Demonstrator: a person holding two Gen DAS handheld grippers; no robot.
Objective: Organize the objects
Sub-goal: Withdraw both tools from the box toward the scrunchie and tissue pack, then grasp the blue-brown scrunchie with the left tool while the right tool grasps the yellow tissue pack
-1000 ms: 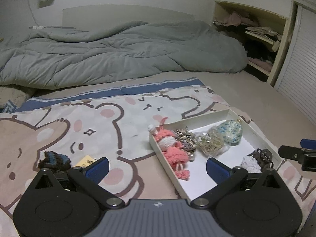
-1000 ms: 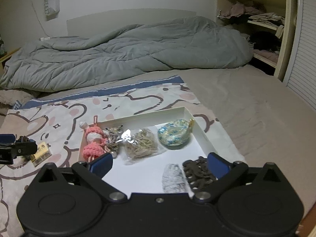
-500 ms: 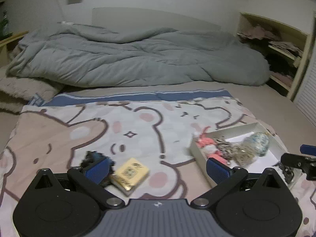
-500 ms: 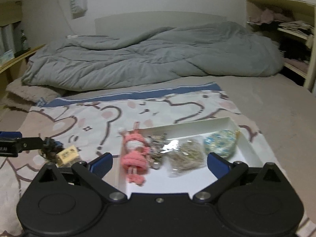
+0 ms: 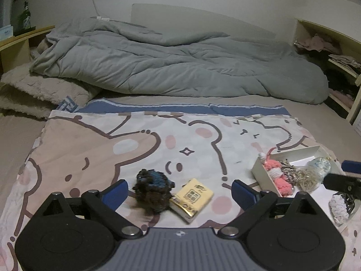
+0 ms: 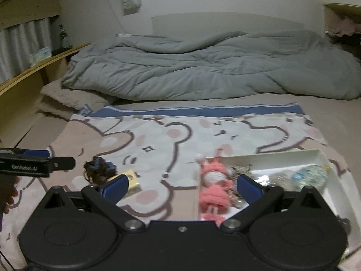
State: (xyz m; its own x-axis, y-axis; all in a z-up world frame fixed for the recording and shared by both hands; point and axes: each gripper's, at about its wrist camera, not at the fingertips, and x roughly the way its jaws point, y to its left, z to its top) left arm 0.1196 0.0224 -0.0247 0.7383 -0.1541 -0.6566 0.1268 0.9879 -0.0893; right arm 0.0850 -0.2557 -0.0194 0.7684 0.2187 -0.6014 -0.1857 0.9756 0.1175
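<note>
The left gripper (image 5: 178, 190) hangs over the bed with its jaws closing around a dark scrunchie (image 5: 153, 188), not yet touching. The scrunchie looks soft and light, best pinched across its bunched middle. A yellow packet (image 5: 191, 197) touches it. The right gripper (image 6: 182, 186) has its jaws apart and empty near the white tray (image 6: 315, 154).

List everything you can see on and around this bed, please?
Hair scrunchie: one, dark brown and blue, on blanket between left gripper's fingers.
Tissue pack: one, yellow, touching scrunchie.
Tray: one, white, right on blanket.
Knitted doll: one, pink, tray's left end.
Pouch: one, pale blue, in tray.
Cartoon blanket: one, pink and white.
Duvet: one, grey, behind.
Bottle: one, green, left shelf.
Left gripper: black, blue pads, closing.
Right gripper: black, open.
</note>
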